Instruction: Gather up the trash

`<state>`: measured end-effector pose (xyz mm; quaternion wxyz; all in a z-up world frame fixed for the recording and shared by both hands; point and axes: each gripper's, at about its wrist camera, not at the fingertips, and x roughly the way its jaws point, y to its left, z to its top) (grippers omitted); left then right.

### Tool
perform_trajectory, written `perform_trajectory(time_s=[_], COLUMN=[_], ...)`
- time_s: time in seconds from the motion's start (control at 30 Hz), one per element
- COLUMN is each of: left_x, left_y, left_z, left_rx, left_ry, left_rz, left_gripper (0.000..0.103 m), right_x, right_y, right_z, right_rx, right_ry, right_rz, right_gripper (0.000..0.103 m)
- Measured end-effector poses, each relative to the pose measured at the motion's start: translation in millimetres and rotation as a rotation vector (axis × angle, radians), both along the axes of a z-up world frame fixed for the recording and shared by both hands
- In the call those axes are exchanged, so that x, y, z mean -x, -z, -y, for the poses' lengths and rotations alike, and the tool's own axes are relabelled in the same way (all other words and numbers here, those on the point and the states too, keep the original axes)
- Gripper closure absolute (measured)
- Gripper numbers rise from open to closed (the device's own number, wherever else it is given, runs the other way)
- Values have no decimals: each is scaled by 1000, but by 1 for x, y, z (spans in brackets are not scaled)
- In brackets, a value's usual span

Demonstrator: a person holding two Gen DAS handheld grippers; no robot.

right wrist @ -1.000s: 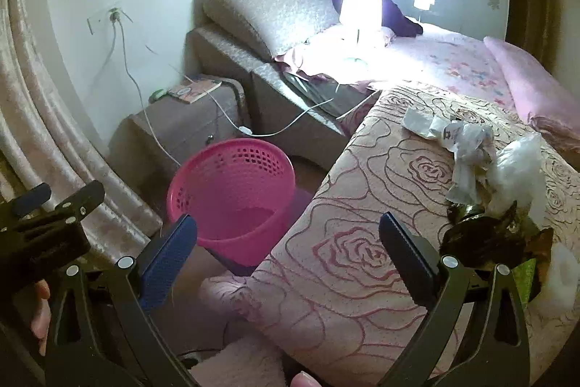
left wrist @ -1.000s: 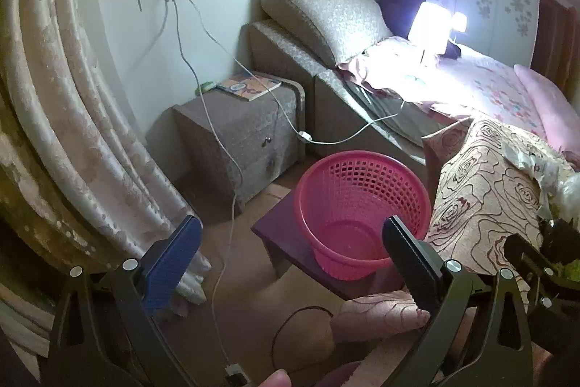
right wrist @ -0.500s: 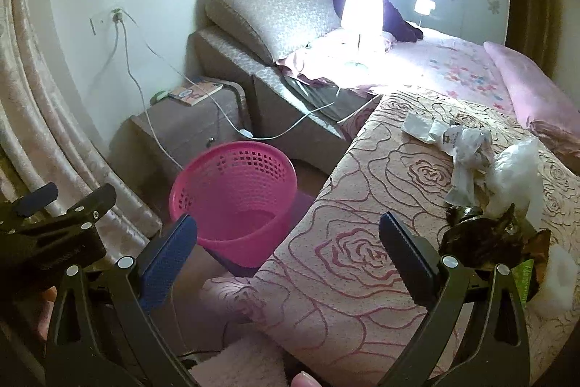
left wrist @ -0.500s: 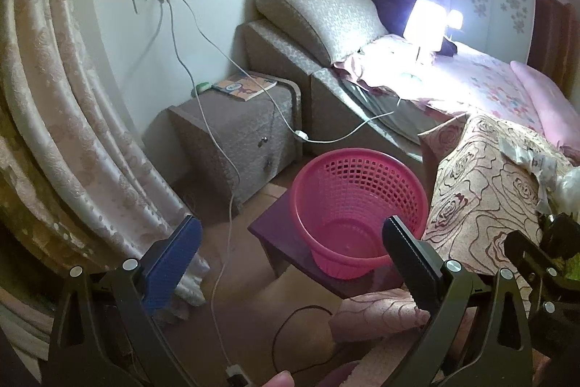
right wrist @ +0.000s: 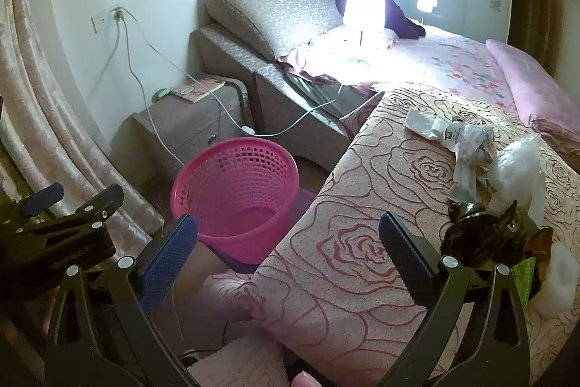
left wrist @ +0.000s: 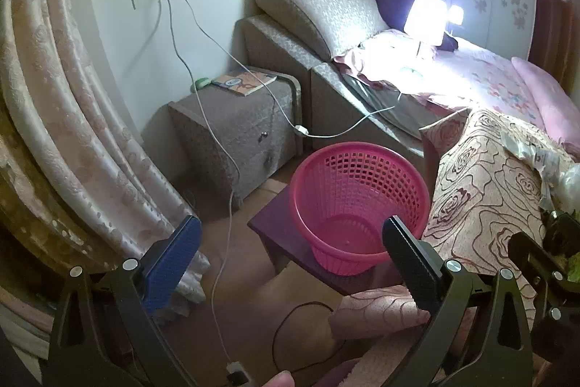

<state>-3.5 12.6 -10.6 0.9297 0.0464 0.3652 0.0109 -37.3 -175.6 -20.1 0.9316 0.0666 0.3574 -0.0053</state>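
Starting point: we judge that we are at the very beginning, since the pink basket [right wrist: 235, 198] shows a bare bottom with nothing in it.
Done so far: nothing collected, as far as we can see.
Left to do: every piece of trash lies on the rose-patterned cover [right wrist: 362, 242], to the right of the basket, and all of it has to go in.
Left gripper [left wrist: 290, 263]: released, jaws spread wide and holding nothing; we hold it above and in front of the basket, which shows between its fingers.
Right gripper [right wrist: 288, 256]: also released and empty; it hangs over the cover's near edge, just right of the basket, with the trash off to its right.
White wrappers [right wrist: 456, 136]: crumpled paper, printed, lying farthest from the basket toward the back.
Clear plastic bag [right wrist: 518, 169]: thin, crinkled, scrunched beside the wrappers.
Dark wrapper [right wrist: 485, 238]: shiny, brown-black, crushed, the piece nearest our right gripper.
Green scrap [right wrist: 525, 281]: small, bright, partly tucked under the dark wrapper.
White lump [right wrist: 560, 281]: soft-looking; we cannot tell what it is.
Basket stand: the basket sits on a low dark stool [left wrist: 279, 227], beside the cover.
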Motion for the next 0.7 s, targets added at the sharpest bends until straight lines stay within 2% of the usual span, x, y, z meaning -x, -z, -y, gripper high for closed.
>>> perform_trajectory(time_s=[0.7], left_x=[3], left_y=[4], left_z=[8], left_rx=[-1], left_ry=[3], left_rz=[-3], left_gripper=[7], right_x=[1], right_y=[1], right_z=[0], right_rx=[1], right_ry=[-2], right_rz=[-2], right_gripper=[6])
